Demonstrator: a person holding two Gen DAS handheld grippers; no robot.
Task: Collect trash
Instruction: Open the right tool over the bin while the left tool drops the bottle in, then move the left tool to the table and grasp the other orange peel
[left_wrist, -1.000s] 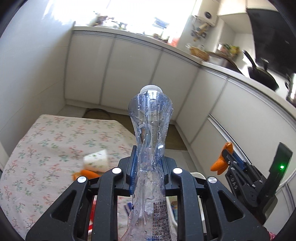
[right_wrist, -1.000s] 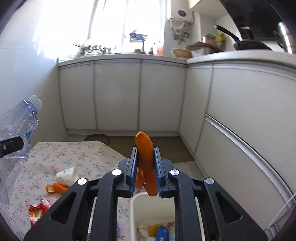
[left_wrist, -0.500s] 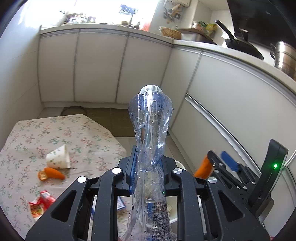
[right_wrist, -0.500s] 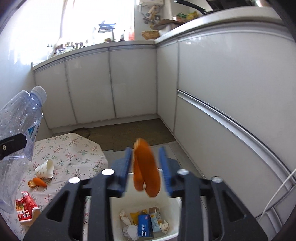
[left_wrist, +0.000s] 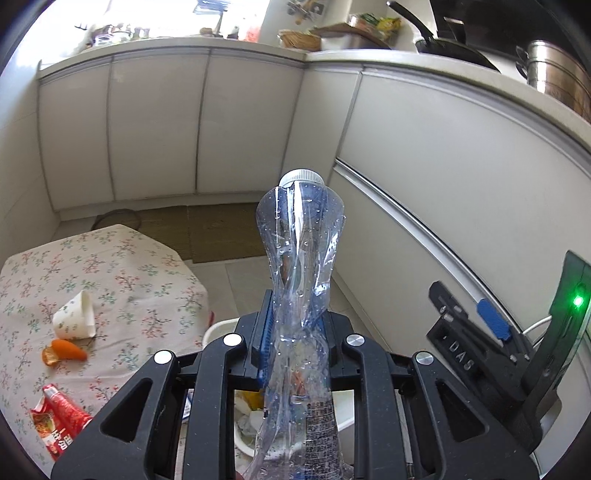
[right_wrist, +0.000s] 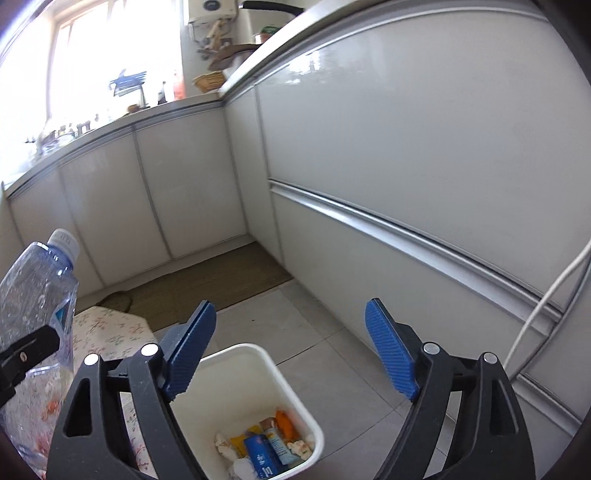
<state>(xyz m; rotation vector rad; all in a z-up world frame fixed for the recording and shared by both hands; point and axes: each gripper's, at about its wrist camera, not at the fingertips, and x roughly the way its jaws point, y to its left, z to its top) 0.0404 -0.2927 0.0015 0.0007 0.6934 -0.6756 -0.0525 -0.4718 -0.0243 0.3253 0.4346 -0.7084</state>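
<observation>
Right gripper (right_wrist: 290, 350) hanging over white bin (right_wrist: 291, 398), jaws just having been opening, standing wide with nothing between; orange peel (right_wrist: 286, 424) lying inside among wrappers and tissue. Left gripper (left_wrist: 295, 332) clamping crushed plastic bottle (left_wrist: 301, 258), cap forward. Beyond bin, bare floor (right_wrist: 321, 332) running to cabinets (right_wrist: 406, 166).

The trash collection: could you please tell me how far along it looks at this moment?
Done: the white bin already holds wrappers, tissue and an orange peel; the right gripper has just been opening and stands empty above it. In hand: the left gripper clamps a crushed plastic bottle. Left on the floral tablecloth: a paper cup, another peel, a red wrapper.
</observation>
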